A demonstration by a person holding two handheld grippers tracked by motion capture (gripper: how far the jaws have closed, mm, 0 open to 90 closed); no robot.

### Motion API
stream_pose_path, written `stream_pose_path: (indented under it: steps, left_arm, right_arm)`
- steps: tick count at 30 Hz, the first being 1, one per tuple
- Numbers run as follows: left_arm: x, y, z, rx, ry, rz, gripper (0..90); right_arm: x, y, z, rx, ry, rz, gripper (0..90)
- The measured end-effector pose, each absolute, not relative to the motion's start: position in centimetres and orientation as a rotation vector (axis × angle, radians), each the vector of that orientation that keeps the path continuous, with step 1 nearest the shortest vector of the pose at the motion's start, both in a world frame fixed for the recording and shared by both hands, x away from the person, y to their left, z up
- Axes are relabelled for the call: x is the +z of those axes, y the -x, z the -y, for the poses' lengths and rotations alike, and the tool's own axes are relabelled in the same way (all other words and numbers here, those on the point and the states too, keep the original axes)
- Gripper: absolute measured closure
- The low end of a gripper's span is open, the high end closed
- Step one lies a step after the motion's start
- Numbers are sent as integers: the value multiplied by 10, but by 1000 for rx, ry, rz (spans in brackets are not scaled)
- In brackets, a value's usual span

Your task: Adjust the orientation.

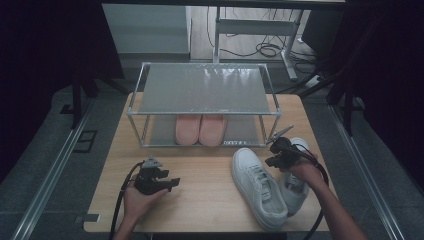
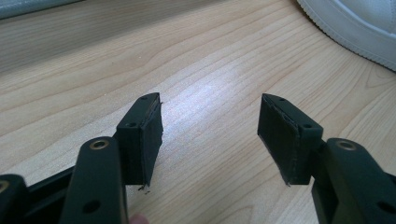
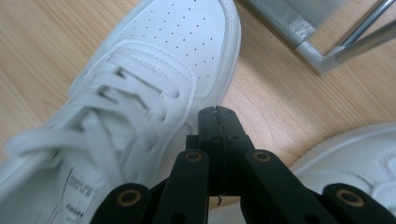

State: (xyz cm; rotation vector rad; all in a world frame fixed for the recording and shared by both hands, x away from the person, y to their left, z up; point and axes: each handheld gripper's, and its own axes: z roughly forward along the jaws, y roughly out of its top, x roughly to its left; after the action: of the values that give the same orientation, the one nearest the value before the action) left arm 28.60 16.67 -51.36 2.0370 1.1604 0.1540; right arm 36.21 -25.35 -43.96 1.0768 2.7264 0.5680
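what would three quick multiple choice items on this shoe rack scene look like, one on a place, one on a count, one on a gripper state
1. Where is the pink pair of shoes?
A. on the rack's top shelf
B. on the rack's lower shelf
C. on the floor beside the table

2. How many white sneakers are on the wooden table?
A. one
B. two
C. four

3. How do the right gripper jaws stand?
A. shut with nothing between them
C. clamped on a shoelace
B. wide open

Key:
1 B, the high view shows the pink pair under the shoe rack top shelf, on the lower one.
2 B, one white sneaker lies nearer the table's middle and a second white sneaker lies beside it under the right hand.
3 A, the right gripper view shows the two pads pressed together, empty, above the gap between the sneakers.
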Motion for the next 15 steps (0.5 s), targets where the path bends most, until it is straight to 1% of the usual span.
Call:
stream_pose_path:
  steps: [6, 15]
  left_arm:
    - [-513, -286, -167, 157, -2032, -1162, 405]
    - [-513, -286, -168, 154, -2028, -1166, 405]
  right_arm:
    - [-451, -373, 246, 498, -1087, -2751, 900]
    - [-459, -374, 240, 442, -1078, -2773, 900]
